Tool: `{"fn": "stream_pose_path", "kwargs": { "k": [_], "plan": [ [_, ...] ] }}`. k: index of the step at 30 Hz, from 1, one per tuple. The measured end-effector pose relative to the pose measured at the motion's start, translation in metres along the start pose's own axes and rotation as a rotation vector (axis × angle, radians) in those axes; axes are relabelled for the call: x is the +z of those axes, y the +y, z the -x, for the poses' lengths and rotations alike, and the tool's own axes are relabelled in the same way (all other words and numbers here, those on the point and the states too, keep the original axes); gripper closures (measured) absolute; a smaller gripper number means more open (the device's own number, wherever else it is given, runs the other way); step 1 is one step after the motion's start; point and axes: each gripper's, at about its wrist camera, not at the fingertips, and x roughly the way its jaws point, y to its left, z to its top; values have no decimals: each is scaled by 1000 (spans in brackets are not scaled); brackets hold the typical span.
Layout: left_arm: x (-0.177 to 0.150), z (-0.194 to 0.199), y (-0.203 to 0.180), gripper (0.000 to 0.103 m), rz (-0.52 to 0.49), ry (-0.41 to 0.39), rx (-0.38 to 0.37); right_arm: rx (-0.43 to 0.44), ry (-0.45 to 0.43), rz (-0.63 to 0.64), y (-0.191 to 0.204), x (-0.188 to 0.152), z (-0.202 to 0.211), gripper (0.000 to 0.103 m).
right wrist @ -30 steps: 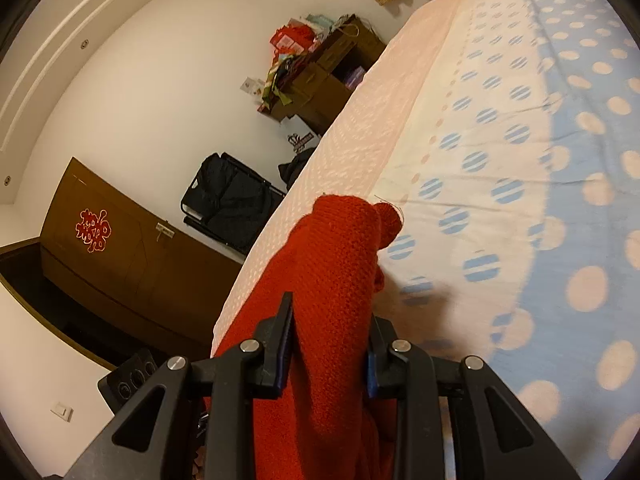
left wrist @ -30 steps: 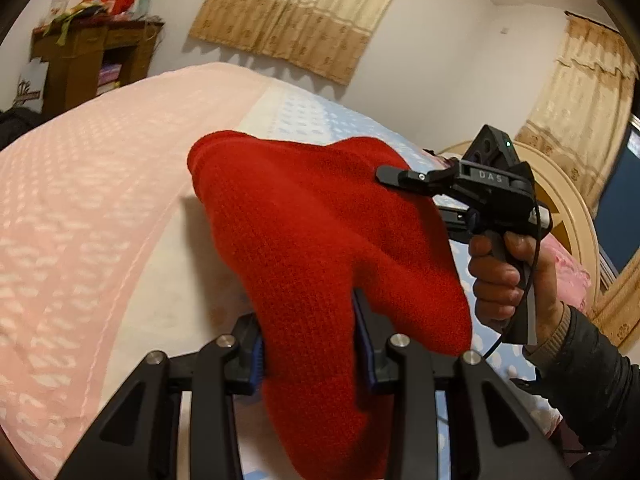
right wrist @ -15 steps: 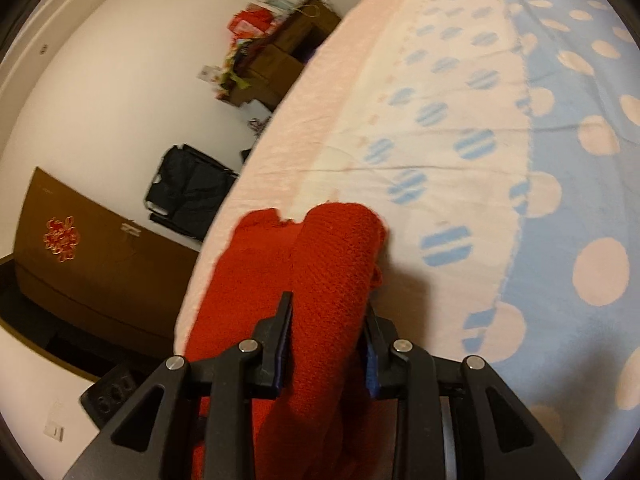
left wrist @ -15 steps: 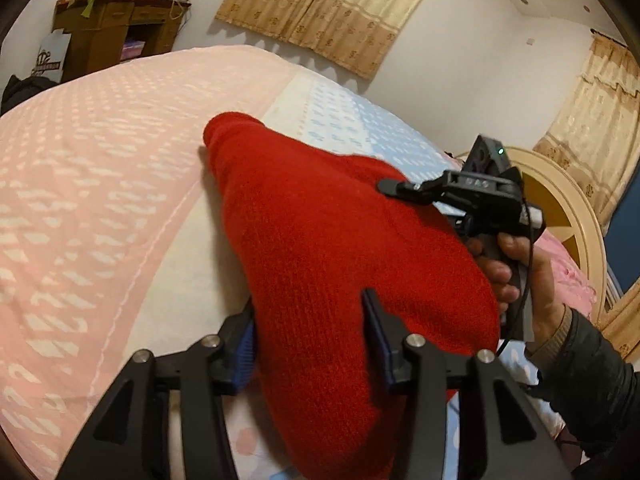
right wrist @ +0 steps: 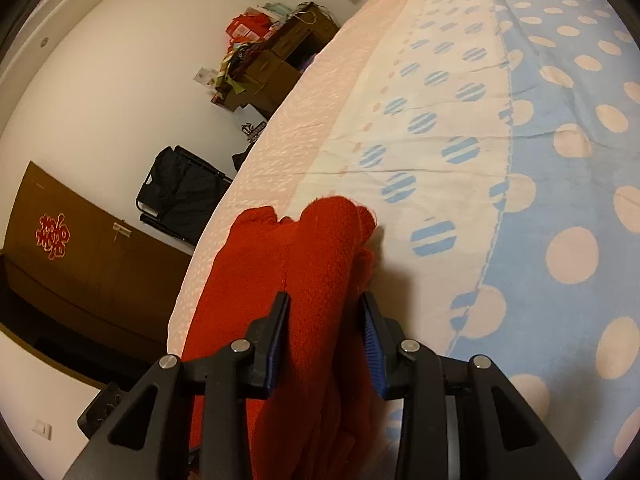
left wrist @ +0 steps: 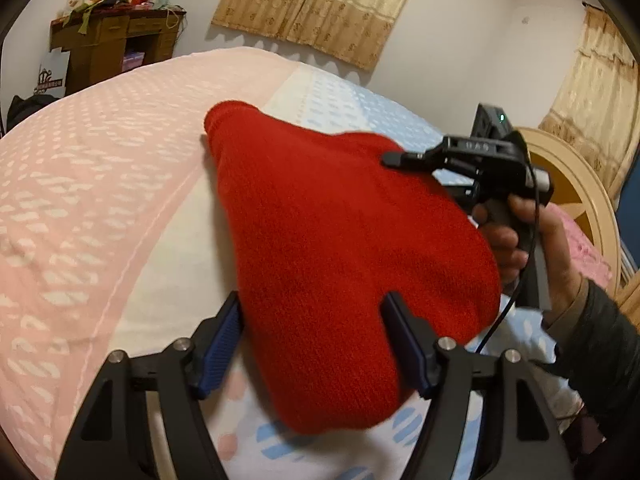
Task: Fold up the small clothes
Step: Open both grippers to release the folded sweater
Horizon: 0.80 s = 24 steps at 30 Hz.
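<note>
Red knit garment, seemingly gripped by both grippers' fingers.

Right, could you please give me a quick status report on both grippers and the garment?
Left gripper and right gripper both shut on red knit garment. Garment bunched, partly resting on bedspread. Nothing in the way.

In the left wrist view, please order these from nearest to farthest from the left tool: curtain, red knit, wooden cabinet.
1. Red knit: between the left tool's fingers.
2. Wooden cabinet: far left, past the bed.
3. Curtain: on the back wall, top centre.
</note>
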Motion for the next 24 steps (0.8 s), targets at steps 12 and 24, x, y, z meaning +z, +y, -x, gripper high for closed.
{"fn": "stream_pose_path", "kwargs": {
  "k": [12, 24],
  "plan": [
    [2, -4, -4, 22, 0, 22, 90, -82, 22, -15, -1, -11, 0, 67],
    [5, -9, -2, 14, 16, 45, 112, -49, 60, 134, 38, -84, 42, 67]
  ]
}}
